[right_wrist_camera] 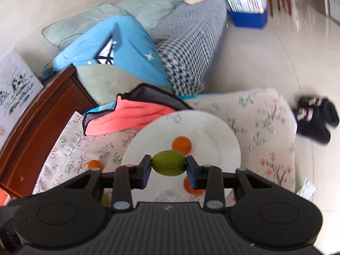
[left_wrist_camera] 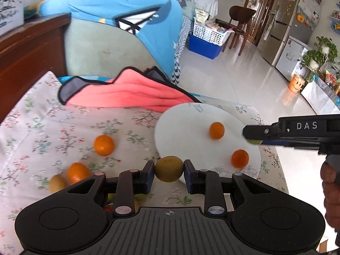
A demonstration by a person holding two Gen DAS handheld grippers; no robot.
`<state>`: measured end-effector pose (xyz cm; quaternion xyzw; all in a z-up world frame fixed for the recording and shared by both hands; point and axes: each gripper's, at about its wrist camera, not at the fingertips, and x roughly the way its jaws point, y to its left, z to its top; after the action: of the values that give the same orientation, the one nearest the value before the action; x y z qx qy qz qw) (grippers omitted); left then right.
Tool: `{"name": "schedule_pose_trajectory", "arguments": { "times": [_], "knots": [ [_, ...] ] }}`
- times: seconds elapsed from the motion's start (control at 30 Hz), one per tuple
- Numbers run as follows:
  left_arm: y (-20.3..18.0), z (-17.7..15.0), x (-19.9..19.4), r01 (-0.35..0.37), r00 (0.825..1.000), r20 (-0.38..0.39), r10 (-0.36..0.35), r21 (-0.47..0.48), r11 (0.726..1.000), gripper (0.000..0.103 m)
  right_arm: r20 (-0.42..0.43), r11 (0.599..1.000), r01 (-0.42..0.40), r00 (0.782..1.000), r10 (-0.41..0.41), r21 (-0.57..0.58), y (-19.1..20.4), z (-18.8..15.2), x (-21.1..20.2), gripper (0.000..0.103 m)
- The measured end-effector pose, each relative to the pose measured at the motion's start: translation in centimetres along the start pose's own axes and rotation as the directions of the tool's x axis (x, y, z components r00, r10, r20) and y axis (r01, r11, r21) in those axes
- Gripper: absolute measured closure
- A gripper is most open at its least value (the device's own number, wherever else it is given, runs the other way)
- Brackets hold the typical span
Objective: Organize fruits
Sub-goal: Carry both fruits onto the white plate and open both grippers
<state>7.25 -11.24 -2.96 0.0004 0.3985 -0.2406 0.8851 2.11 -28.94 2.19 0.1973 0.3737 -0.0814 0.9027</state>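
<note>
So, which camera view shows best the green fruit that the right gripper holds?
The right wrist view. There the green fruit fills the gap of the right gripper, seen whole and close, above the white plate. The left wrist view shows only a small green sliver of it under the right gripper's tip.

Plate (left_wrist_camera: pixel 187 127): bare middle and left part; two oranges (left_wrist_camera: pixel 217 130) (left_wrist_camera: pixel 240 158) sit right.
Right edge: right gripper (left_wrist_camera: pixel 252 137) hangs over it.
Behind: pink cloth (left_wrist_camera: pixel 127 95) touches the rim.
Left: loose orange (left_wrist_camera: pixel 104 145) on floral cover (left_wrist_camera: pixel 63 116).
</note>
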Motion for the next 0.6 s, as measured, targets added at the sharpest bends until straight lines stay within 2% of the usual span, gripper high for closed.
{"name": "schedule_pose_trajectory", "arguments": {
  "times": [0.1, 0.23, 0.6],
  "knots": [
    [-0.8, 0.1, 0.9, 0.001, 1.0, -0.001, -0.001, 0.007, 1.0, 0.076, -0.032, 0.998, -0.026, 0.999, 0.028, 0.053, -0.6, -0.3, 0.6, 0.068],
    [-1.5, 0.2, 1.9, 0.005, 1.0, 0.003, -0.005, 0.027, 1.0, 0.076, -0.043, 0.998, -0.03, 0.999, 0.032, 0.052, -0.5, -0.5, 1.3, 0.068],
    [-1.9, 0.3, 3.9, 0.005, 1.0, -0.019, -0.004, 0.019, 1.0, 0.076, -0.052, 0.999, 0.004, 0.999, -0.001, 0.043, -0.4, -0.5, 3.0, 0.067]
  ]
}}
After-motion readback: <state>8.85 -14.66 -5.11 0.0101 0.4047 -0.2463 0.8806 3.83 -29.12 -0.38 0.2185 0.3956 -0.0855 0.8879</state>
